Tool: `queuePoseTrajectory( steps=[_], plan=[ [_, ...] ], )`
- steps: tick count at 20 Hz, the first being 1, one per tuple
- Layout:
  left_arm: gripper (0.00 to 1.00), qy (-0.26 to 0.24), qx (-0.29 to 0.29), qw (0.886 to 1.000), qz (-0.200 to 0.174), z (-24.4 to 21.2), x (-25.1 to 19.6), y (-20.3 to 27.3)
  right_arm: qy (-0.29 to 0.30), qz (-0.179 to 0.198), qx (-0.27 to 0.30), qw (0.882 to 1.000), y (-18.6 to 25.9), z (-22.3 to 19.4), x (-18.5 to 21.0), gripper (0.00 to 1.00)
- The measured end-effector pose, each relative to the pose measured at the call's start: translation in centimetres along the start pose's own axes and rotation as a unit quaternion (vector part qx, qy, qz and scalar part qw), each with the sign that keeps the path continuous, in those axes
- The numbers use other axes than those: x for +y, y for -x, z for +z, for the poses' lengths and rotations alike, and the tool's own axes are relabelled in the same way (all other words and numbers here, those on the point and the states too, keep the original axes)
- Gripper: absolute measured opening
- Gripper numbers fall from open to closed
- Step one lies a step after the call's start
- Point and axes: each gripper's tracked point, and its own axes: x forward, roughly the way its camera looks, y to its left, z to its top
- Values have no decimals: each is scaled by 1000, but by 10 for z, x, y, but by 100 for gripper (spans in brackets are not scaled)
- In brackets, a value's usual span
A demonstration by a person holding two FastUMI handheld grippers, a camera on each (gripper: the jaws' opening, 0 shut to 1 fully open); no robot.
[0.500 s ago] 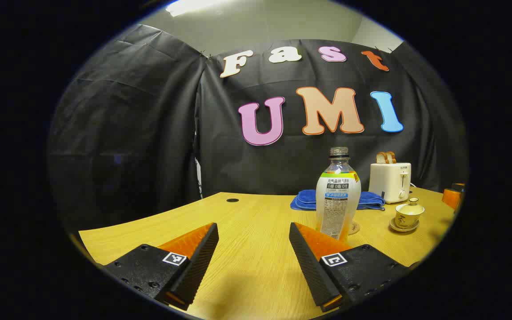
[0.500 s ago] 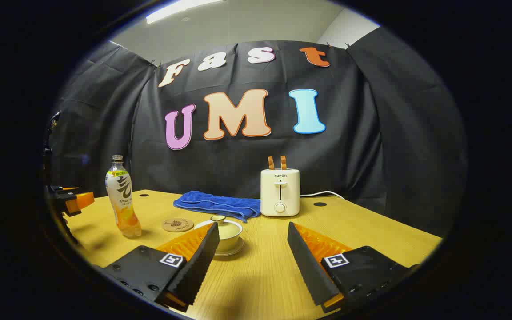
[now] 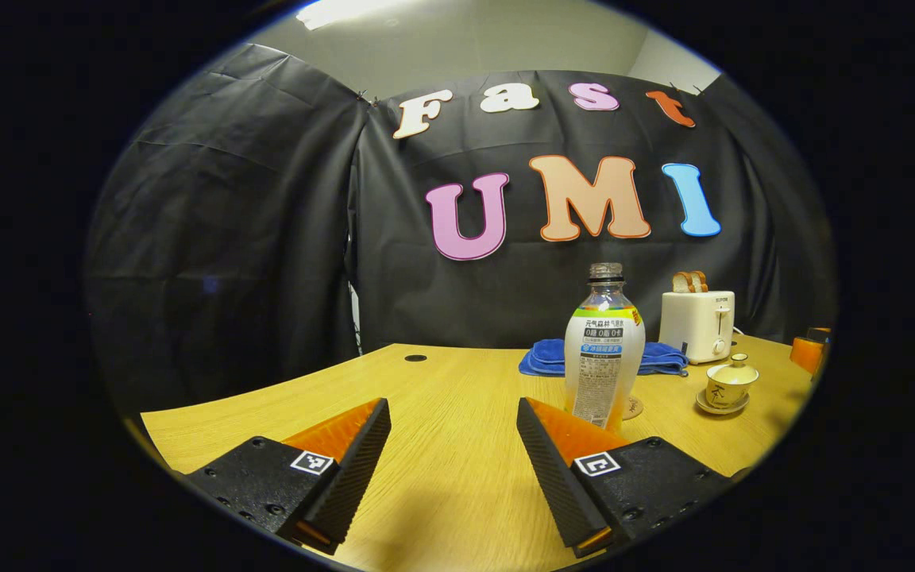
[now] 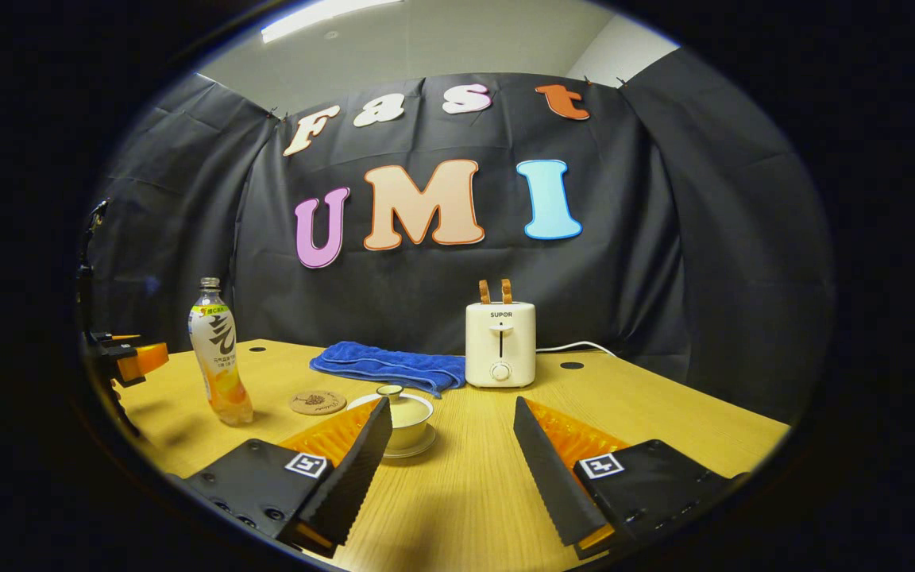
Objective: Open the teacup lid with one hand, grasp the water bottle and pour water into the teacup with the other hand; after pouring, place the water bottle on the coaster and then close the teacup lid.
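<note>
Both the left gripper (image 3: pixel 452 429) and the right gripper (image 4: pixel 452 429) are spread apart, holding nothing. The bottle (image 3: pixel 604 348) stands uncapped, probably light and slippery; grip its middle. The teacup (image 4: pixel 408 421) lid (image 4: pixel 391 399) looks fragile; take its knob.

A staged recording booth, set up indoors, not a lived-in home. Black cloth (image 4: pixel 664 238) is hung as a wall on three sides, creased and clipped at the top. Above it a plain pale ceiling (image 4: pixel 442 48) with a strip light (image 4: pixel 322 16) is seen, office-like. One wooden table (image 4: pixel 664 421) with round cable holes is dressed with household props: a toaster (image 4: pixel 499 343) holding bread slices, its cord run back to the cloth; a folded blue towel (image 4: pixel 386 367); a lidded teacup (image 4: pixel 403 419) on a saucer; a coaster (image 4: pixel 317 402); an uncapped water bottle (image 4: pixel 219 361).
</note>
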Motion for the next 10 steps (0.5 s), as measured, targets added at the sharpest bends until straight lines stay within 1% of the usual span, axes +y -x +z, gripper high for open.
queuePoseTrajectory(
  steps=[1,2,9,10],
  plan=[
    [94,0,0,1000,0,0,0,0,0,0,0,1000,-1,-1,0,98],
    [94,0,0,1000,0,0,0,0,0,0,0,1000,-1,0,0,95],
    [94,0,0,1000,0,0,0,0,0,0,0,1000,0,0,0,95],
    [94,0,0,1000,0,0,0,0,0,0,0,1000,0,0,0,98]
  ],
)
